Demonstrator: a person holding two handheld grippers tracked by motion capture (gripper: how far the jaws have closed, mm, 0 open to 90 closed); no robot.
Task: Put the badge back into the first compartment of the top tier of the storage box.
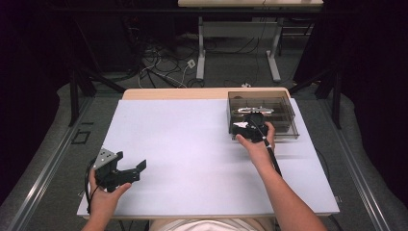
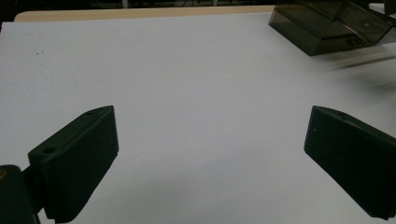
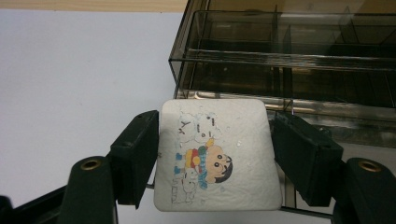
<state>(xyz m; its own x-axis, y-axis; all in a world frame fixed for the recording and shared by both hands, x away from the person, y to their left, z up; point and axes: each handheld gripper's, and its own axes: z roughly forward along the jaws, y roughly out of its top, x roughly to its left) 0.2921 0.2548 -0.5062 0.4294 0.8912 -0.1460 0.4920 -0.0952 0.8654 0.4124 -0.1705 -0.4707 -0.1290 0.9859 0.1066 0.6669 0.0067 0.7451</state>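
White table covering (image 1: 192,159) is spread under everything, with a smoky plastic organiser (image 3: 289,56) at its far right. Just before that organiser, a white rounded square pad (image 3: 217,156) printed with a cartoon child is clamped by its two side edges in the right gripper (image 3: 215,158). It is judged light, fairly stiff and rough-surfaced, so an edge grip should suffice. The left gripper (image 2: 210,154) is held wide apart and empty

We see the white tabletop (image 1: 192,144) brightly and evenly lit from above, while the room around it sinks into near black. In the high view the picture is soft and slightly grainy. In the left gripper view, streaky motion blur smears the far right edge beside the smoky box (image 2: 327,23). In the right gripper view, glare glints along that box's rim (image 3: 289,56), and the near fingers (image 3: 135,154) look dark and soft.
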